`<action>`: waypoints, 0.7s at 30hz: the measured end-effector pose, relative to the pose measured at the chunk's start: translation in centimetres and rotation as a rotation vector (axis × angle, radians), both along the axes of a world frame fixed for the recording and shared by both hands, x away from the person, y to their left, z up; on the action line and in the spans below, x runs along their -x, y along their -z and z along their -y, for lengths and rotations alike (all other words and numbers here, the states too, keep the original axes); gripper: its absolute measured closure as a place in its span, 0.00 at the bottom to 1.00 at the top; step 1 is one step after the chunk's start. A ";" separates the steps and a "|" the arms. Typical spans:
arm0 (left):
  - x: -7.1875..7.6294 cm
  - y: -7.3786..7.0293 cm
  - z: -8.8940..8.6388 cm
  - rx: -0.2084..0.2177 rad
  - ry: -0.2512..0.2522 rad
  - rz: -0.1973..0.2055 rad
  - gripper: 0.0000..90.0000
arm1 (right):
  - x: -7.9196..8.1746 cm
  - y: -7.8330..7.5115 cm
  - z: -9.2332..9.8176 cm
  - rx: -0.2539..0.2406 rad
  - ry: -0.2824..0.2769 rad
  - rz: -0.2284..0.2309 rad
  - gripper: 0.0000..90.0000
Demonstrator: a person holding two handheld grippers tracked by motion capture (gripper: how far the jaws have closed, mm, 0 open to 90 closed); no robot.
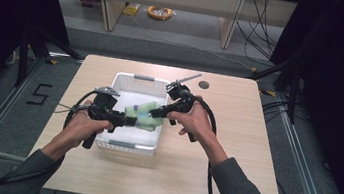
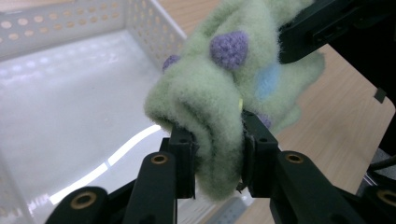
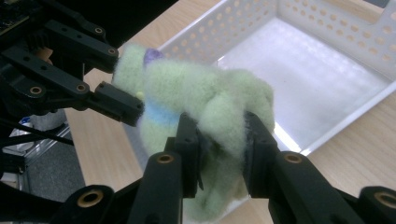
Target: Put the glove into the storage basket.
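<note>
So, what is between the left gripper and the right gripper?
A fuzzy green sock spans between the left gripper and the right gripper, both clamped on it, above the white basket, seen in the high view.

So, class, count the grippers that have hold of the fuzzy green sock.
2. The left gripper pinches one end of the sock, and the right gripper pinches the other end, holding it above the white basket. No others are visible.
</note>
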State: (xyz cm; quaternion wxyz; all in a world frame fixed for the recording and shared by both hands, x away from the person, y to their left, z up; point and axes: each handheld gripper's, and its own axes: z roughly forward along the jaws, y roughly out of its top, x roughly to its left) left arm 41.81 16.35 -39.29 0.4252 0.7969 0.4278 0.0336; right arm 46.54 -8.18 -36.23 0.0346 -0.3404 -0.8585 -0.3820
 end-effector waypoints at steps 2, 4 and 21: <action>-0.5 0.4 -0.3 -0.017 -0.008 -0.011 0.77 | -0.5 0.4 -0.6 0.015 0.008 -0.009 0.80; -1.1 0.8 -0.8 -0.032 -0.010 -0.020 0.77 | -1.0 0.9 -1.2 0.021 0.018 -0.017 0.80; -3.1 5.0 -1.6 -0.100 -0.049 -0.137 0.77 | -3.6 5.6 -4.3 0.124 0.050 -0.094 0.80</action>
